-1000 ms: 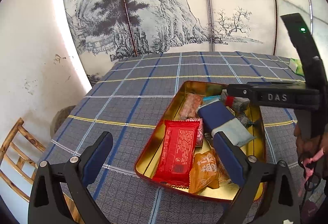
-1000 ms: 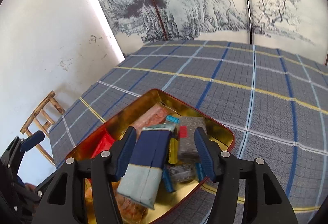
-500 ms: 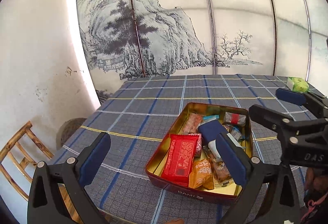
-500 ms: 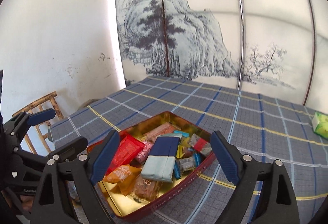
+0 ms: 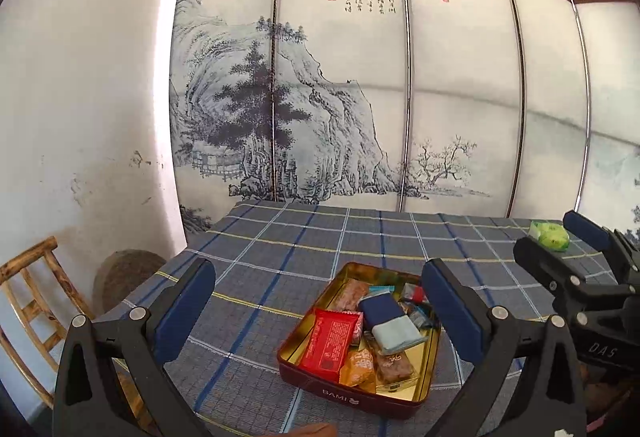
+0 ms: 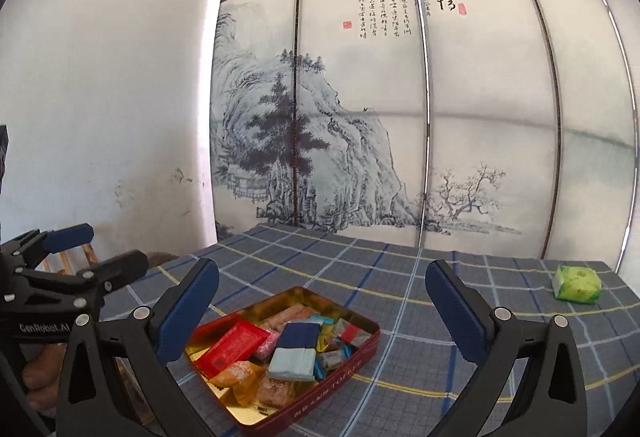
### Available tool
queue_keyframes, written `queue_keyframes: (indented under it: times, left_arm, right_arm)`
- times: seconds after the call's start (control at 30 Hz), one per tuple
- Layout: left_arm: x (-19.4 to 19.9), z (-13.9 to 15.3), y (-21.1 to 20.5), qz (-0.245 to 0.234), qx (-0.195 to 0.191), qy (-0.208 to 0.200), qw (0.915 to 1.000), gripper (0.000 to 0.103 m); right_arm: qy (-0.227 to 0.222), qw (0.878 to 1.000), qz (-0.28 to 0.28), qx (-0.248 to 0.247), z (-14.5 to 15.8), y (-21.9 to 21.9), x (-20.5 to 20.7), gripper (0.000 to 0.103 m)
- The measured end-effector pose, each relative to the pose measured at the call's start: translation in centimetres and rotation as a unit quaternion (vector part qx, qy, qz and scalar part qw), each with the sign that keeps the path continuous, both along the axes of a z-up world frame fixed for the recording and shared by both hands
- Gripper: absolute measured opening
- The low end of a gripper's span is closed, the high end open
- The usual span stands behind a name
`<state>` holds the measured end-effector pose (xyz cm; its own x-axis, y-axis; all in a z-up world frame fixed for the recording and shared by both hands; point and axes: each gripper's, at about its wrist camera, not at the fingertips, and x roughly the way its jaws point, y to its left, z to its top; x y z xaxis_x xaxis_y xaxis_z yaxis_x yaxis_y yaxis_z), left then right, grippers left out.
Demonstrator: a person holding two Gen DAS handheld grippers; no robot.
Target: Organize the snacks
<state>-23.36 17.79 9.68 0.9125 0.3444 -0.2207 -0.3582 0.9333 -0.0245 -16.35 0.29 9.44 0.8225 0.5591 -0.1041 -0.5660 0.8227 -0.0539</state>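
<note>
A red tin (image 5: 352, 393) with a gold inside is sitting open on the checked cloth, lettering showing on its outer wall, and it is holding a loose heap of wrapped snacks. A flat red packet (image 5: 331, 339) is lying along the tin's left side, its end overlapping a small orange packet (image 5: 359, 368) at the near edge. A dark blue and pale blue packet (image 5: 388, 319) is resting on top of the pile near the middle, tilted slightly. A pinkish-brown bar (image 5: 352, 294) is lying toward the far left corner, and small mixed wrappers (image 6: 344, 341) are crowding the right side. A green packet (image 6: 577, 283) is lying alone on the cloth, well apart from the tin, toward the far right
</note>
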Motion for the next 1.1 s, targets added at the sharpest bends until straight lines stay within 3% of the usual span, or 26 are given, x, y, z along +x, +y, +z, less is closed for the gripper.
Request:
queue_keyframes:
  times: [0.47, 1.1]
  left_arm:
    - [-1.7, 1.4, -0.1, 0.007, 0.005, -0.040, 0.9992, 0.103]
    - [-1.2, 1.0, -0.4, 0.006, 0.009, -0.023, 0.9997, 0.103]
  right_arm:
    - [-0.017, 1.000, -0.009, -0.011, -0.1, 0.3, -2.5, 0.103]
    - [-0.003, 1.000, -0.006, -0.027, -0.8, 0.8, -2.2, 0.103]
